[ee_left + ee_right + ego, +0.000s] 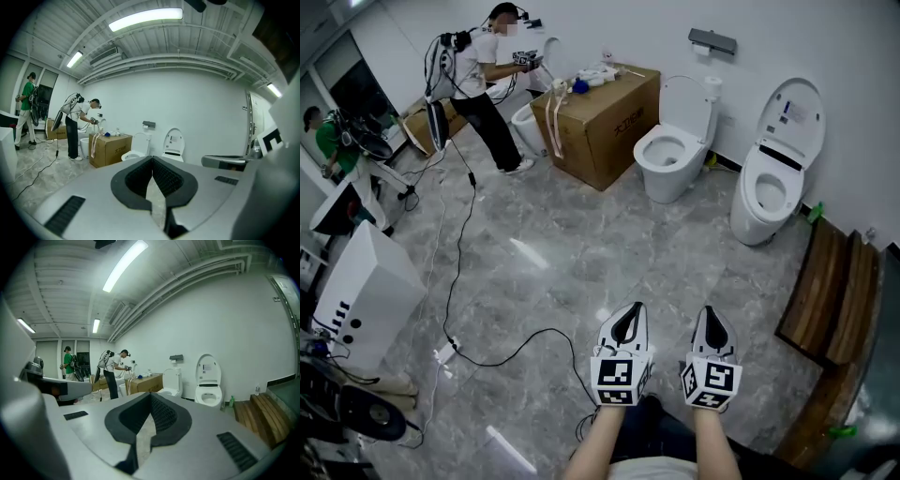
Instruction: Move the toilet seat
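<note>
Both our claws, the left gripper (628, 317) and the right gripper (712, 319), are pressed fully together. Nothing sits between their ribbed black pads (166, 176). They hang side by side, well apart from the brown cardboard box (605, 117). Right of that box stand two glossy white ceramic toilets. On the farther toilet (767, 192) the smooth oval toilet seat (792, 112) stands raised against the wall, its long axis near upright.
</note>
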A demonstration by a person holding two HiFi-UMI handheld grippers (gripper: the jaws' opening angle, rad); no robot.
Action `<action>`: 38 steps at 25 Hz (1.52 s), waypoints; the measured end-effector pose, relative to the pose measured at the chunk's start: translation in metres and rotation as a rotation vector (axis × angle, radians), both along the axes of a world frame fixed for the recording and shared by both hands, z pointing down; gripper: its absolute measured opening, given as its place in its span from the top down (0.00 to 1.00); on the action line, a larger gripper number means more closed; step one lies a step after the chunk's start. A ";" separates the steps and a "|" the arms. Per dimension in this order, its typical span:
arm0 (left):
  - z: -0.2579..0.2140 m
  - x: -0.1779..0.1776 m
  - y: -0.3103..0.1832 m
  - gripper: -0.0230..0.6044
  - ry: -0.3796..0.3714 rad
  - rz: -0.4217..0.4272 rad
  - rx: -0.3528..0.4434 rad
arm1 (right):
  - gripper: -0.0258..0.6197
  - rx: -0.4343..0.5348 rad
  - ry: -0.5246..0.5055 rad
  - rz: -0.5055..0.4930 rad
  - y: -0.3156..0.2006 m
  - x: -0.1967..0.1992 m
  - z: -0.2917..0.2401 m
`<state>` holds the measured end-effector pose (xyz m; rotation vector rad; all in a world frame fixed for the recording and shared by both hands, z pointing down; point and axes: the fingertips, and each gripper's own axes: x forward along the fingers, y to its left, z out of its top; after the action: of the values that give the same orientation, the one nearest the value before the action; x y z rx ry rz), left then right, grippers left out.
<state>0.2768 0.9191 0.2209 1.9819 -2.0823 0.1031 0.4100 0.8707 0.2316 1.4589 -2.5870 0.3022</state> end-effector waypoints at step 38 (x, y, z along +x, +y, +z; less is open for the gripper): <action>0.002 -0.172 -0.196 0.94 0.016 0.001 0.048 | 0.95 0.035 -0.022 0.016 -0.193 -0.161 -0.005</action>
<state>0.1053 0.7234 0.2228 2.0052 -2.0927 0.0377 0.2486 0.6779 0.2266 1.4970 -2.6118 0.2778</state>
